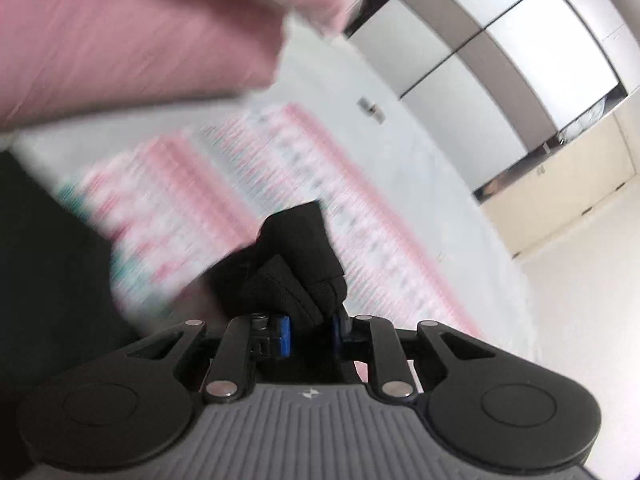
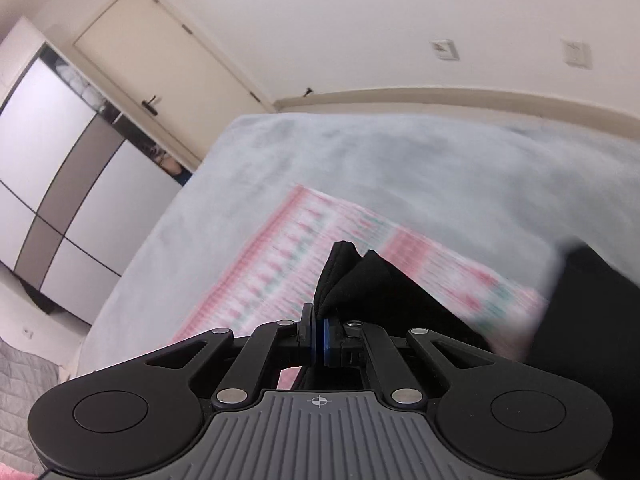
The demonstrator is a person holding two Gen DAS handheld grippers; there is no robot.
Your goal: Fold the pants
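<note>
Left wrist view shows the left claw (image 1: pixel 310 330) partly closed on a thick bunch of the black pants (image 1: pixel 296 264), its blue pads (image 1: pixel 285 334) pressing the cloth from both sides. More black cloth hangs away to that claw's left. Right wrist view shows the right claw (image 2: pixel 319 338) nearly fully closed, with a thin edge of the pants (image 2: pixel 352 280) pinched between its pads and the rest trailing off to its right. Beyond and below both claws lies a pink patterned mat (image 2: pixel 304 264) on a pale blue bed (image 2: pixel 360 160). A blurred pink cloth (image 1: pixel 132 40) fills the upper left of the left wrist view.

Both views are smeared, so I judge the step to be lifting the gripped edge clear of the bed to carry it over. Next, both claws should travel together, keeping the edge taut and level, then lower it onto the far part of the pants above the mat.
</note>
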